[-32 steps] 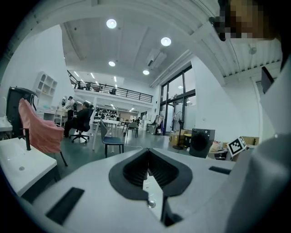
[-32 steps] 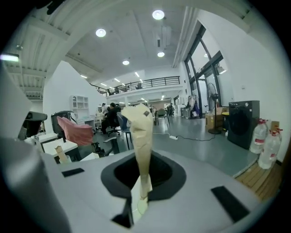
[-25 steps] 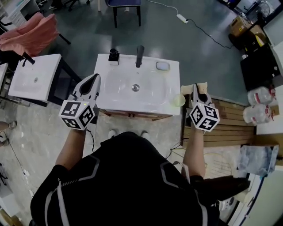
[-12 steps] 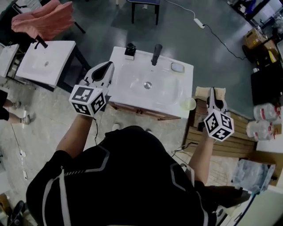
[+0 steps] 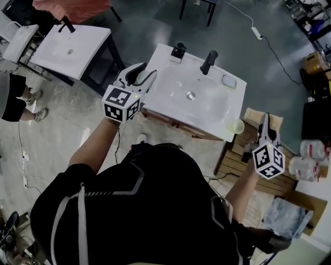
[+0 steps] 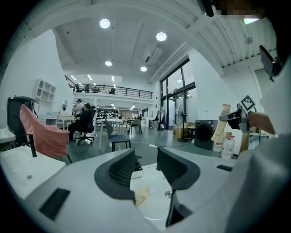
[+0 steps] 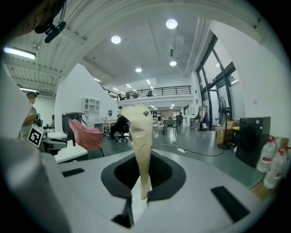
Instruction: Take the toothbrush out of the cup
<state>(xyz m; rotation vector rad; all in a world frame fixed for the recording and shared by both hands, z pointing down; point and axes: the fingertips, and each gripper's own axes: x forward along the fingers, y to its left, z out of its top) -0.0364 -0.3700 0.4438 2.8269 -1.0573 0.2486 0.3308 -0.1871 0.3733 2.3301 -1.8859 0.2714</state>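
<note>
Nearest to us, our two forearms reach out from a black top. Our right claw (image 5: 266, 123) is held off the right-hand edge of the counter (image 5: 165, 77), above some wooden slats (image 5: 239, 161). Its jaws are clamped together on the lower end of the toothbrush (image 7: 138, 136), a cream-coloured handle that stands upright out of the grip. The toothbrush is clear of the cup (image 5: 235, 126), a pale see-through one standing on the front right corner of the counter, just beside this claw.

Our left claw (image 5: 148, 72) hangs over the front left corner of the same counter. Its jaws are opening and stand well apart. There is nothing between them, and the left gripper view shows only the white basin (image 5: 199, 101) through the gap.

Further on, the drain (image 5: 191, 95) sits in the middle of the basin. At the back rim are a black tap (image 5: 209, 61) and a small black thing (image 5: 179, 50) to its left, too small for us to name. A pale dish (image 5: 229, 82) lies towards the right.

Beyond, at the upper left, a second white basin unit (image 5: 72, 49) stands apart on the grey floor, with a pink cloth (image 5: 72, 8) behind it.
</note>
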